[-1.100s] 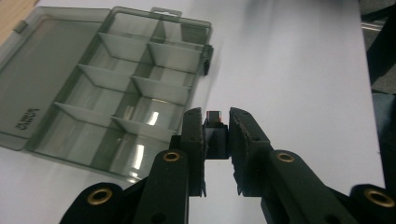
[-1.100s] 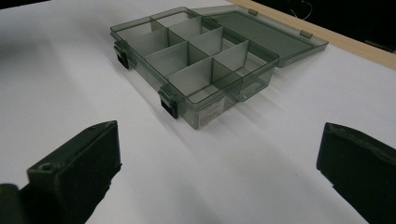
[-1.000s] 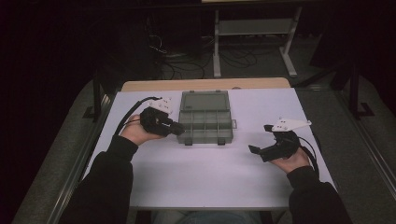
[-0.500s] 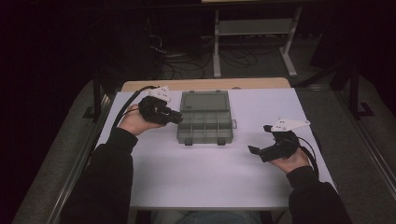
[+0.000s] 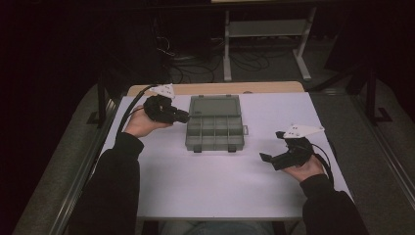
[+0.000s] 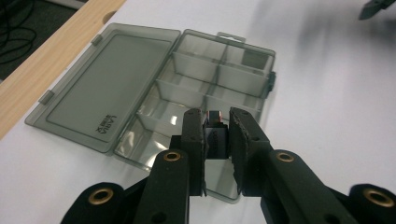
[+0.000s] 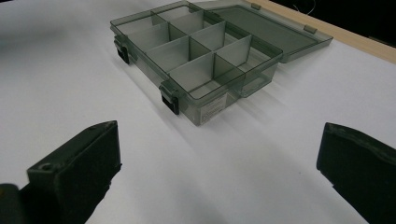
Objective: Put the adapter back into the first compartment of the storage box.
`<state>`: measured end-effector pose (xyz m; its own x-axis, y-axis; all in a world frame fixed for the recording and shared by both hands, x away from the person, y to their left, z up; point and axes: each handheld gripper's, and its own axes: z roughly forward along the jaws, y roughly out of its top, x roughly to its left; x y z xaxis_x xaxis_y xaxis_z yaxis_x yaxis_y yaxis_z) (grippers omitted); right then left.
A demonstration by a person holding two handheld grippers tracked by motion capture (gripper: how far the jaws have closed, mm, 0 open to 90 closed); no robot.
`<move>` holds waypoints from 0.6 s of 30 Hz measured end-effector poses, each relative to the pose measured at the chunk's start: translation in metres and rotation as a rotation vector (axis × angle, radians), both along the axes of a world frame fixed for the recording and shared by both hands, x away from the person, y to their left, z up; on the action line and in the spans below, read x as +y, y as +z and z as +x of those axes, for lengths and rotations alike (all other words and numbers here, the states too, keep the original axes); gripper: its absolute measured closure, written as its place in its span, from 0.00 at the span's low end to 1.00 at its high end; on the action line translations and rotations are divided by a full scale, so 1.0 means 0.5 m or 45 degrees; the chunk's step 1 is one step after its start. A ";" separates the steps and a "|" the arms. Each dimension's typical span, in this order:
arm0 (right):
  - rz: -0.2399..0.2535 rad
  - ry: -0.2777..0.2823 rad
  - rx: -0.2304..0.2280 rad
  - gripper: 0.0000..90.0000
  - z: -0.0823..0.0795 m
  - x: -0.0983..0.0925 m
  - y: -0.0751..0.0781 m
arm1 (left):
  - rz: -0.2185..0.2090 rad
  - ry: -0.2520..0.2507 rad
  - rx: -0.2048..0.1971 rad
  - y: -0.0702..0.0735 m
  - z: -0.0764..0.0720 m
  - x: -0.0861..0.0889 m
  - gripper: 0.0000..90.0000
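Lying open on the white table (image 5: 215,186), a smoky grey compartment box (image 5: 214,131) is seen with its lid (image 6: 105,91) folded flat toward the wooden far edge (image 5: 215,88). Embossed writing is carried on the lid, upside down in the left gripper view and too small to be read; a small pale label on the box's front wall is likewise unreadable in the right gripper view. Every visible compartment is seen bare. A small dark part with a copper-coloured top (image 6: 215,133) is clamped in the left gripper (image 6: 215,135), held above the box's left end. The right gripper (image 7: 219,172) is held with jaws wide apart, nothing between them, well apart from the box on its right.
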<state>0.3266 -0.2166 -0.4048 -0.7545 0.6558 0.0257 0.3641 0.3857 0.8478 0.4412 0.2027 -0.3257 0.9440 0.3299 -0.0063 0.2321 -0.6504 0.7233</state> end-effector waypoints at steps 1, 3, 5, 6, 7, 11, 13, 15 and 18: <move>0.000 0.000 0.000 0.00 0.000 0.000 0.000 | -0.005 0.011 0.000 -0.003 0.005 0.001 0.85; -0.002 0.000 0.002 0.00 0.000 0.001 0.000 | -0.021 0.030 0.005 -0.007 0.013 0.003 0.85; -0.003 0.002 0.003 0.00 0.001 0.001 -0.001 | -0.033 0.039 0.000 -0.012 0.021 0.004 0.85; -0.004 0.003 0.006 0.00 0.001 0.002 -0.001 | -0.035 0.045 -0.001 -0.015 0.025 0.003 0.85; -0.008 0.004 0.007 0.00 0.001 0.003 -0.002 | -0.035 0.055 0.004 -0.022 0.032 0.002 0.85; -0.011 0.009 0.012 0.00 0.001 0.005 -0.003 | -0.036 0.069 0.013 -0.036 0.043 -0.003 0.85; -0.011 0.008 0.012 0.00 0.001 0.005 -0.003 | -0.042 0.080 0.018 -0.045 0.049 -0.008 0.85; -0.006 0.008 0.008 0.00 0.001 0.004 -0.002 | -0.045 0.080 0.022 -0.052 0.054 -0.012 0.85; -0.005 0.008 0.006 0.00 0.001 0.004 -0.002 | -0.033 0.082 0.032 -0.066 0.061 -0.024 0.85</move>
<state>0.3273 -0.2146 -0.4057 -0.7586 0.6511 0.0269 0.3658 0.3913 0.8444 0.4715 0.1910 -0.3586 0.9202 0.3895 -0.0392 0.2914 -0.6146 0.7330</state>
